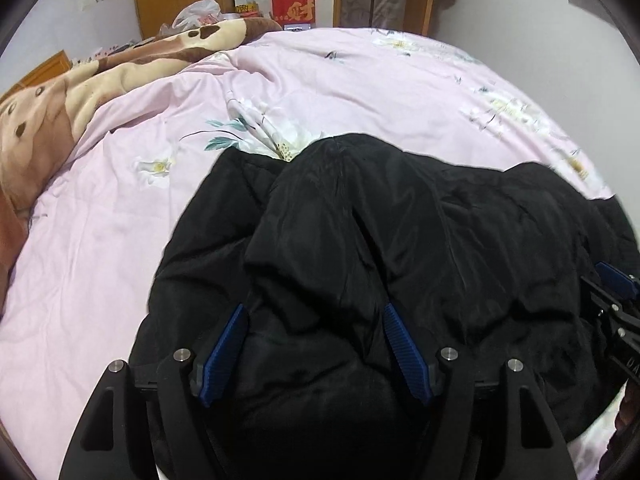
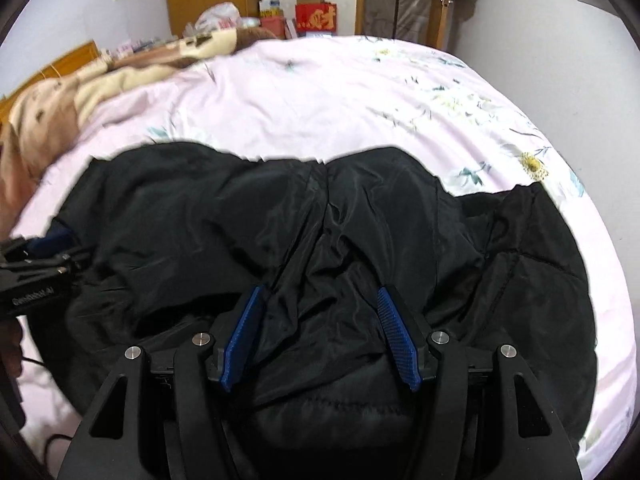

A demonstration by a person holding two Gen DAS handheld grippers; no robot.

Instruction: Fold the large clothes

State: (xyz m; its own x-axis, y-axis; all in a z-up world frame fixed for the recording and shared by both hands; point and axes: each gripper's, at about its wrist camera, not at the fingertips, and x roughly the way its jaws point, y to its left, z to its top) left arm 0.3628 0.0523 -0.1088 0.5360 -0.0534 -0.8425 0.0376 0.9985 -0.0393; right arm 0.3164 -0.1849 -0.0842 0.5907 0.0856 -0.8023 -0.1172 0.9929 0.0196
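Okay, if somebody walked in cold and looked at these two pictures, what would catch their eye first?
A big black padded jacket sprawls across the near part of a pale pink flowered quilt. Bunched jacket fabric fills the space between the blue pads of both the left gripper and the right gripper. Far left, a brown and cream blanket lies heaped along the bed's edge.

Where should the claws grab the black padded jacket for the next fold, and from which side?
Probably the near hem of the black padded jacket, one puffy bunch per claw, coming down from above on the near side. The jacket lies spread across the pink bedspread with its bulky near edge rising between the spread blue pads of both the left claw and the right claw.
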